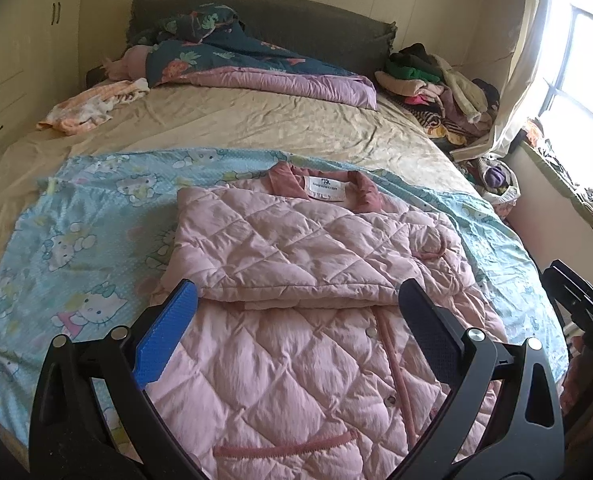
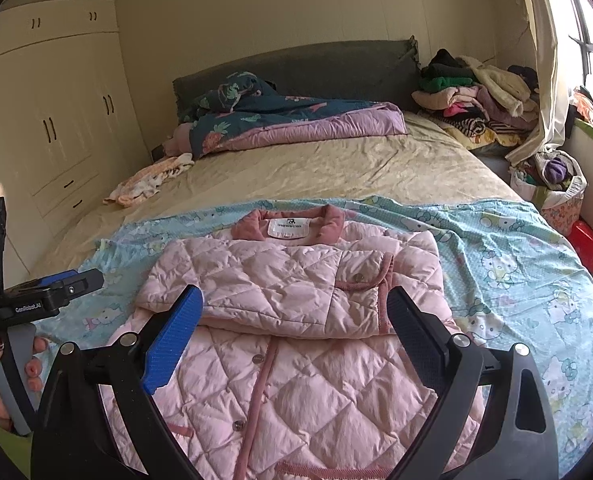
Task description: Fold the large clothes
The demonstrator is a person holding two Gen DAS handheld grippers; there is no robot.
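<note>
Bed [image 1: 256, 120] holds pink jacket [image 1: 296, 260], hem cut off.

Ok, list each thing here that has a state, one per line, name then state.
pink quilted jacket: spread flat on the cartoon sheet, sleeves folded across the chest, lower half unfolded.
cartoon sheet: spread over the bed, wrinkled.
left gripper: open, holding nothing, above the jacket.
right gripper: open, holding nothing, above the jacket.
floral duvet: bunched at the headboard.
clothes pile: heaped, unfolded.
wardrobe doors: shut.
</note>
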